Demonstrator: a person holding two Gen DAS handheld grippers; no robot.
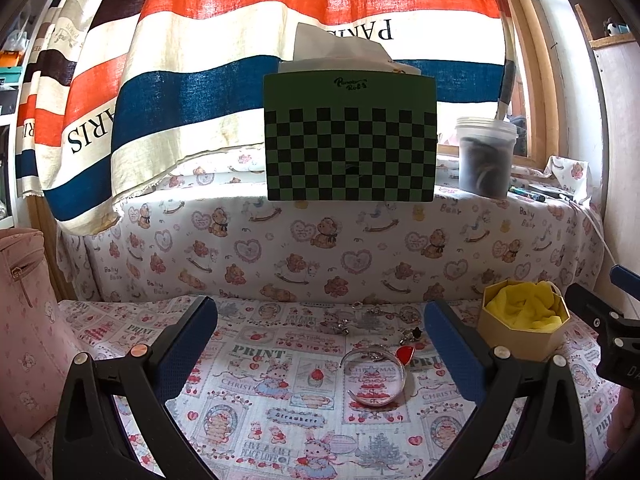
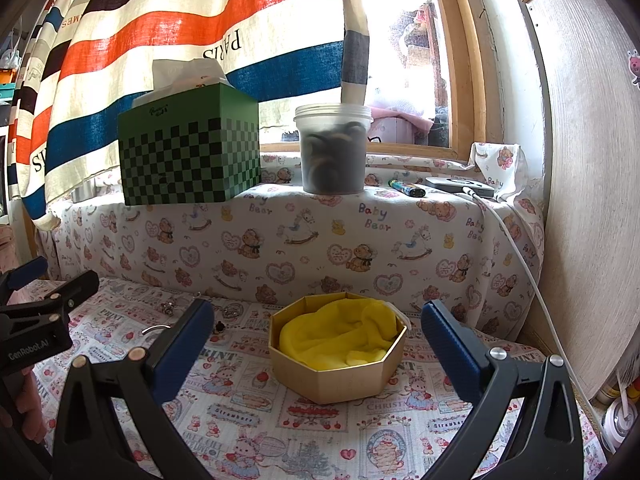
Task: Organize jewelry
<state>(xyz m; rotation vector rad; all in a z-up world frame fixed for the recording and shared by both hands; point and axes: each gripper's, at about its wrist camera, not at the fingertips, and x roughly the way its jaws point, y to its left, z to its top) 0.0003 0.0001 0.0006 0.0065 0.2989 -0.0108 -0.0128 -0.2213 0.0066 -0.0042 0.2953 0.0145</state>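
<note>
Both claws are seen spread wide and empty. In the left wrist view the left claw (image 1: 320, 348) fills the lower part of the frame, its blue pads (image 1: 188, 348) held well apart above the printed cloth (image 1: 280, 420) of the desk. Between the pads, just right of centre, a clear bangle (image 1: 374, 376) is laid flat on the cloth, with a red heart charm (image 1: 405, 354) touching its upper right edge. Slightly farther back, small metal trinkets (image 1: 340, 324) and a dark stud (image 1: 416, 332) are scattered near the middle of the frame. At the right, an octagonal box (image 1: 524, 326) lined with yellow cloth (image 1: 528, 306) is stood on the desk, and part of the right claw is seen at the right edge.

In the right wrist view the right claw (image 2: 316, 344) is held low in the frame with the box (image 2: 336, 376) between its pads (image 2: 182, 354), nothing being touched. The left claw (image 2: 48, 300) is visible at the left edge. Behind the desk, a ledge draped in bear-print fabric (image 2: 320, 240) carries a green checkered tissue box (image 2: 188, 148) at upper left, a lidded tub (image 2: 334, 148) at centre and a flat grey device (image 2: 460, 186) to the right. A striped curtain (image 2: 160, 20) is hung across the top.
</note>
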